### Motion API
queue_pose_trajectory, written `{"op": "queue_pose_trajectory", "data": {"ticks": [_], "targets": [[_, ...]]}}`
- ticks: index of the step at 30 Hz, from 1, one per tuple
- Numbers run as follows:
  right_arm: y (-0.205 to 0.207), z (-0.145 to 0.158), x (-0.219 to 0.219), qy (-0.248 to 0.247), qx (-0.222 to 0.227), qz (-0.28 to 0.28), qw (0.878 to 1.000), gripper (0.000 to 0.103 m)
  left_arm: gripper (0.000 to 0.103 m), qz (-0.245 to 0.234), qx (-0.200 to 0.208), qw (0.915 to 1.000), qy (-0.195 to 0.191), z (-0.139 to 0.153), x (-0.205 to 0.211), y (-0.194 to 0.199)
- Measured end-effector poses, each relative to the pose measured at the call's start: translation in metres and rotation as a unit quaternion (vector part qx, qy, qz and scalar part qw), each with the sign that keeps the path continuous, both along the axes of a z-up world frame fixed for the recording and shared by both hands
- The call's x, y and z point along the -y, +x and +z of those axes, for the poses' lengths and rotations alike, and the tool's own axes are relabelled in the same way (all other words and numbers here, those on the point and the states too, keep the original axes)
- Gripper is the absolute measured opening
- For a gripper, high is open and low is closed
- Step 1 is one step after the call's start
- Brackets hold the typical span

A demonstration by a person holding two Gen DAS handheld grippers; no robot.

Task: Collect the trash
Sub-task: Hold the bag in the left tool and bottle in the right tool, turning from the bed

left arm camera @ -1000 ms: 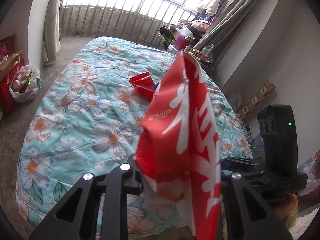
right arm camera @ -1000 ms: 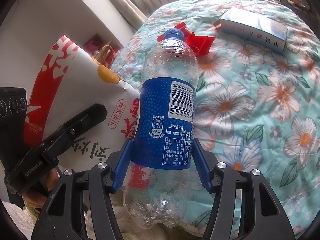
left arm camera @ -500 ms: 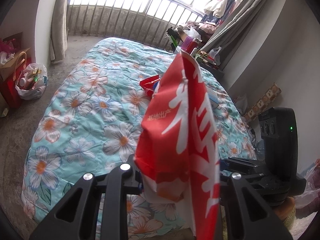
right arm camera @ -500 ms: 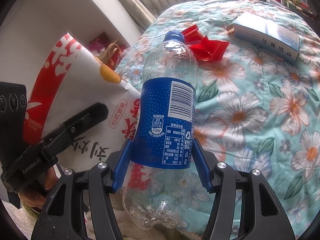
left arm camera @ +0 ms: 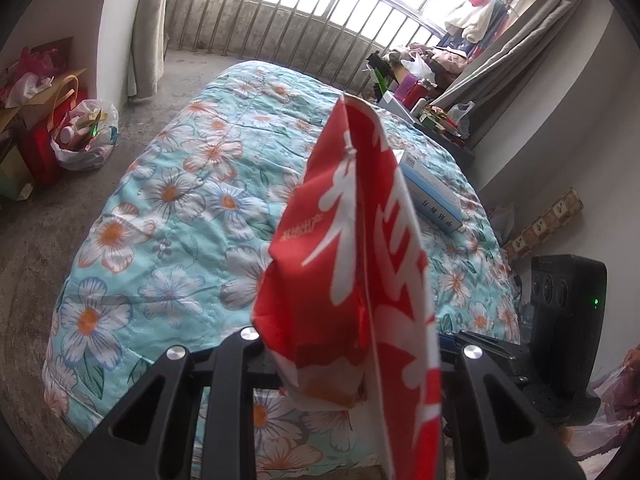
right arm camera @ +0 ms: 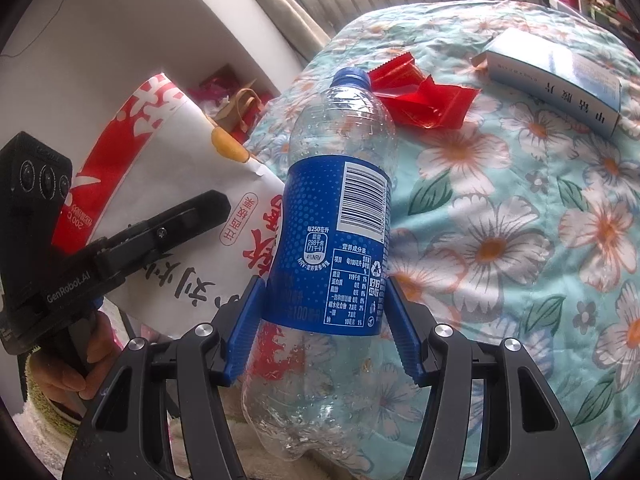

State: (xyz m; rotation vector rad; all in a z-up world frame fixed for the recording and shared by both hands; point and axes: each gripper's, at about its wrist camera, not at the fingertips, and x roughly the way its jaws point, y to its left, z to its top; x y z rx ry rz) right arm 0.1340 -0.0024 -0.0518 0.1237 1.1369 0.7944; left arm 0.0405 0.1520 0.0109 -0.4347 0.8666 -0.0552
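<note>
My left gripper is shut on the edge of a red and white paper bag and holds it upright above the near end of the bed. The bag also shows in the right wrist view, with the left gripper clamped on it. My right gripper is shut on an empty clear plastic bottle with a blue label and blue cap, held just right of the bag. A crumpled red wrapper and a blue and white box lie on the bed; the box also shows in the left wrist view.
The bed has a teal floral quilt. Bags of clutter stand on the floor at the left. A cluttered stand sits past the bed's far right corner, by a railed window. The right gripper's body is close on the right.
Both grippers have drawn back and up from the bed, still holding the bag and the bottle. The red wrapper is now hidden behind the bag in the left wrist view.
</note>
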Motion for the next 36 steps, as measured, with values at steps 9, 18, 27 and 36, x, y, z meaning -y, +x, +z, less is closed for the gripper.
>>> {"op": "queue_pose_trajectory", "data": {"ticks": [9, 18, 27, 36], "targets": [[0.011, -0.008, 0.015, 0.033, -0.019, 0.017, 0.999, 0.057, 0.025, 0.036, -0.021, 0.9990, 0.019, 0.000, 0.009, 0.009], [0.002, -0.005, 0.015, 0.032, 0.013, 0.040, 0.999, 0.057, 0.025, 0.071, -0.035, 0.9968, 0.015, 0.000, 0.009, 0.010], [-0.015, 0.001, 0.015, 0.036, 0.045, 0.056, 0.997, 0.057, 0.025, 0.104, -0.040, 0.9937, -0.008, -0.004, 0.004, 0.005], [-0.023, 0.007, 0.024, 0.046, 0.057, 0.057, 0.996, 0.057, 0.025, 0.122, -0.041, 0.9917, -0.012, -0.003, 0.005, 0.004]]}}
